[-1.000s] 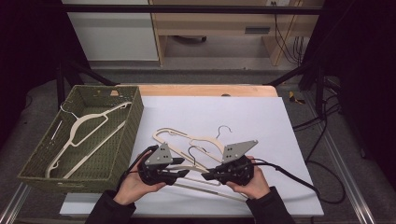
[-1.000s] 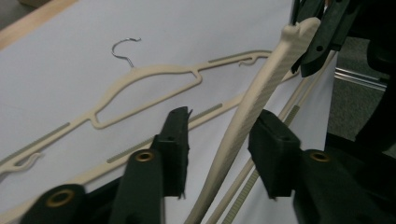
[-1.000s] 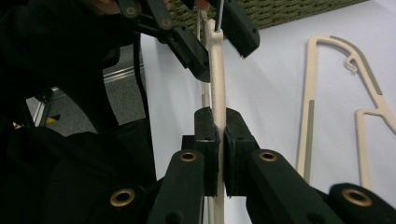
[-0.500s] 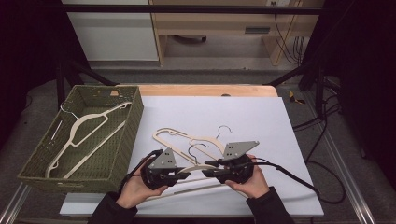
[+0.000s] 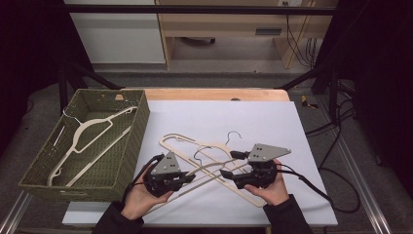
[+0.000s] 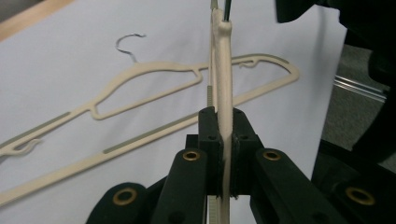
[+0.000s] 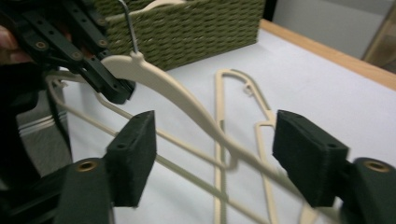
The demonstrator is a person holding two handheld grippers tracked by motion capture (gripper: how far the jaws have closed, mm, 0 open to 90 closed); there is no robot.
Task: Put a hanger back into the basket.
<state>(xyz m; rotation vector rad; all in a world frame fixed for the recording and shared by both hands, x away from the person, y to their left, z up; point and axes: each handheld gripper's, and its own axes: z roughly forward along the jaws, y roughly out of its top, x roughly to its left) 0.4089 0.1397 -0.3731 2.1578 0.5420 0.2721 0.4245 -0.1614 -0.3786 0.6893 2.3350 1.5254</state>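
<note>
At the near edge of the white table [image 5: 272, 122], the left gripper [image 5: 171, 179] has its jaws clamped on the shoulder of a cream hanger [image 6: 222, 84], the flat plastic pinched edge-on between the two pads in the left gripper view, so that hanger is lifted off the surface. Its long axis runs across the table from the left gripper toward the right gripper [image 5: 242, 176], passing straight through the gap between the right gripper's jaws, which stand wide apart on either side of the hanger's arm without touching it in the right gripper view. A second hanger [image 5: 181, 144] lies flat on the table beneath and just beyond the held one. The green wicker basket [image 5: 129, 146] sits to the left of the left hand [image 5: 141, 195], another hanger [image 5: 87, 134] already inside, so I judge the held hanger is bound that way, and the left gripper is the nearer one to carry it there
</note>
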